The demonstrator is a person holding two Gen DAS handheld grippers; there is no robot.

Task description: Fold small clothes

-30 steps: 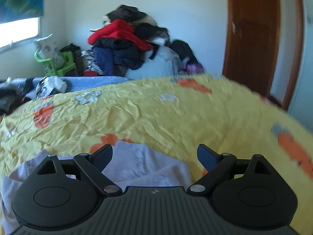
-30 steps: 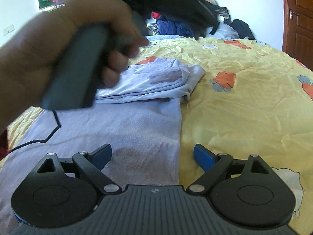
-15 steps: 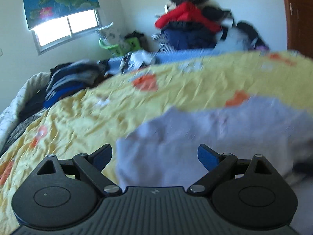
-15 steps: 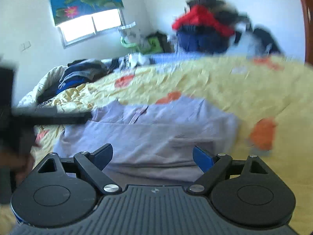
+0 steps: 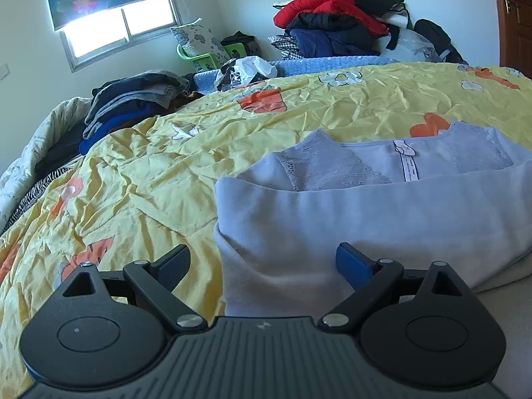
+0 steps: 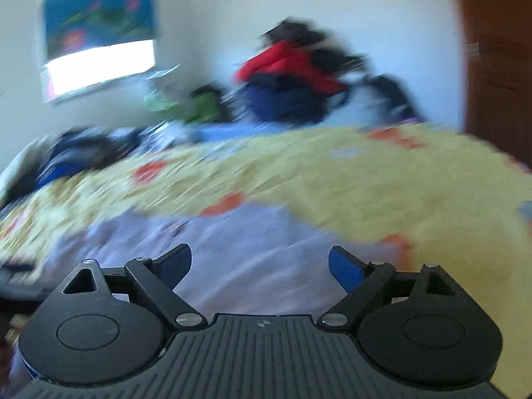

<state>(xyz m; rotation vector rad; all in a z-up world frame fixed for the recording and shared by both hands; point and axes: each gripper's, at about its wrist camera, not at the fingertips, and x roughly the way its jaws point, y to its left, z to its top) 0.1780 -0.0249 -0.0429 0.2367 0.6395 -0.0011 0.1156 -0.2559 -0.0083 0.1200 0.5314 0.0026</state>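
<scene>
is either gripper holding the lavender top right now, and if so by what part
Nothing is held. The left gripper and right gripper both stand open over the lavender top, with no fabric pinched between their pads.

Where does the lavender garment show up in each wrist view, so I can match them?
Left wrist: lavender garment fills the lower right, lace neckline facing away, just ahead of the tool.
Right wrist: blurred, lower centre-left, ahead of the tool.
Shared landmark: red jacket on the clothes pile.
</scene>
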